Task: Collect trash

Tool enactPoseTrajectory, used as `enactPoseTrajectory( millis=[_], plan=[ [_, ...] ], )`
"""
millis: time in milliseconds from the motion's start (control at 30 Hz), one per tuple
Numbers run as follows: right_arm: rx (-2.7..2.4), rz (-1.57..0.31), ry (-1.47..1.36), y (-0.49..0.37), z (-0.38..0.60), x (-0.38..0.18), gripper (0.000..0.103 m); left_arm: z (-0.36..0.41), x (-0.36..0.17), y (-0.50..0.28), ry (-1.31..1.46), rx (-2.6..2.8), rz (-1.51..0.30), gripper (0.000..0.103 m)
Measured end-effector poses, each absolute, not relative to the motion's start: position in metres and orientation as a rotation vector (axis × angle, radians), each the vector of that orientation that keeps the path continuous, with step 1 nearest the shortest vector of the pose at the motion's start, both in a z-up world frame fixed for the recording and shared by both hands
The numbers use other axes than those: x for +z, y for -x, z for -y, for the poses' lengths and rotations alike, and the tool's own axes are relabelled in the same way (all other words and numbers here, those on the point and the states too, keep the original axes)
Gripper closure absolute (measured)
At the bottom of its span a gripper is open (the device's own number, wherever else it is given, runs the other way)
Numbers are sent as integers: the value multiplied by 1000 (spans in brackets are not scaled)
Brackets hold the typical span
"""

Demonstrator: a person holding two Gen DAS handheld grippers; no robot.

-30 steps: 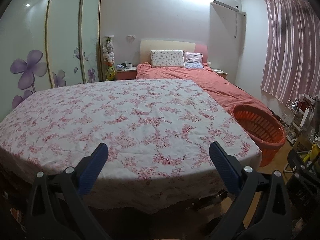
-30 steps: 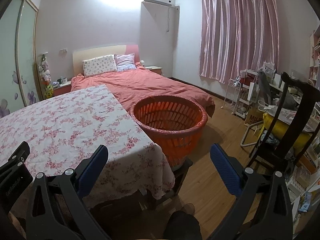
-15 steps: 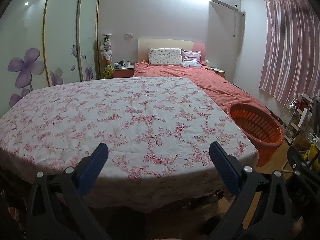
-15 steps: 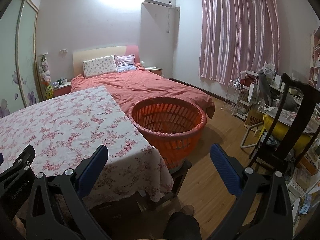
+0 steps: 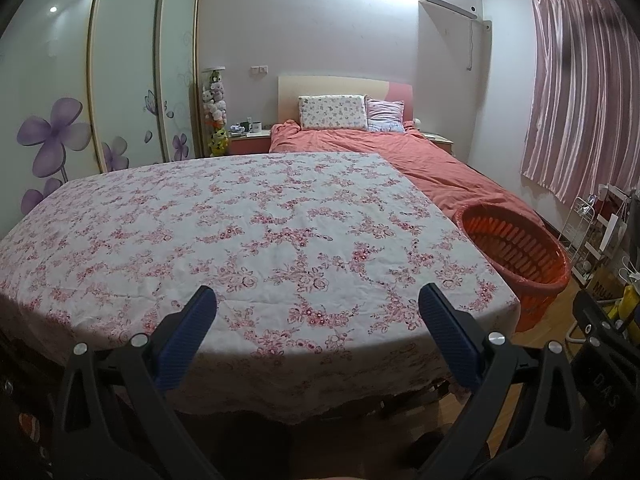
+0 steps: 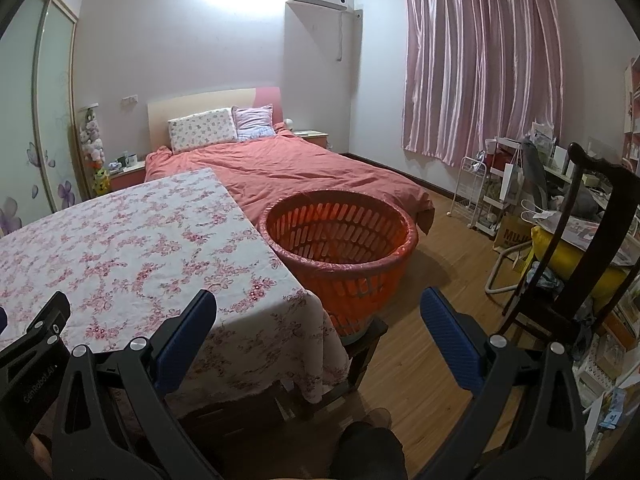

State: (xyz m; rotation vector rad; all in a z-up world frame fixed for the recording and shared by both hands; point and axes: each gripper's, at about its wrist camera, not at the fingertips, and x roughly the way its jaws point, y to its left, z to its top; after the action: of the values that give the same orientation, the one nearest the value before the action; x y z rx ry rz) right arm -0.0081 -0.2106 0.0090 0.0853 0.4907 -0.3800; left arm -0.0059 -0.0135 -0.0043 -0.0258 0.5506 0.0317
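The bed (image 6: 280,164) with its salmon cover is seen across the upper middle of both views. Below it, the table (image 5: 240,232) under a flowered cloth fills the centre of the left wrist view and the lower left of the right wrist view; no trash is seen on the cloth. The orange basket (image 6: 340,256), lined with a thin bag, is set on a low stool just beside the table's right edge, at centre frame in the right wrist view; what can be seen of its inside looks empty.

Both the left gripper (image 5: 318,308) and the right gripper (image 6: 320,312) are held at the bottom of their frames, jaws spread wide, nothing between them.

No trash item can be made out, so it cannot be told whether collecting is finished or not yet begun.
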Motion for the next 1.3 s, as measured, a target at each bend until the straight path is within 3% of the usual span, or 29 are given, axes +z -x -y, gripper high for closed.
enactPoseTrajectory(
  millis=[1300],
  plan=[
    [-381,-503,-92,10,214,7,2,12,-5,8,32,34,-554,4]
  ],
)
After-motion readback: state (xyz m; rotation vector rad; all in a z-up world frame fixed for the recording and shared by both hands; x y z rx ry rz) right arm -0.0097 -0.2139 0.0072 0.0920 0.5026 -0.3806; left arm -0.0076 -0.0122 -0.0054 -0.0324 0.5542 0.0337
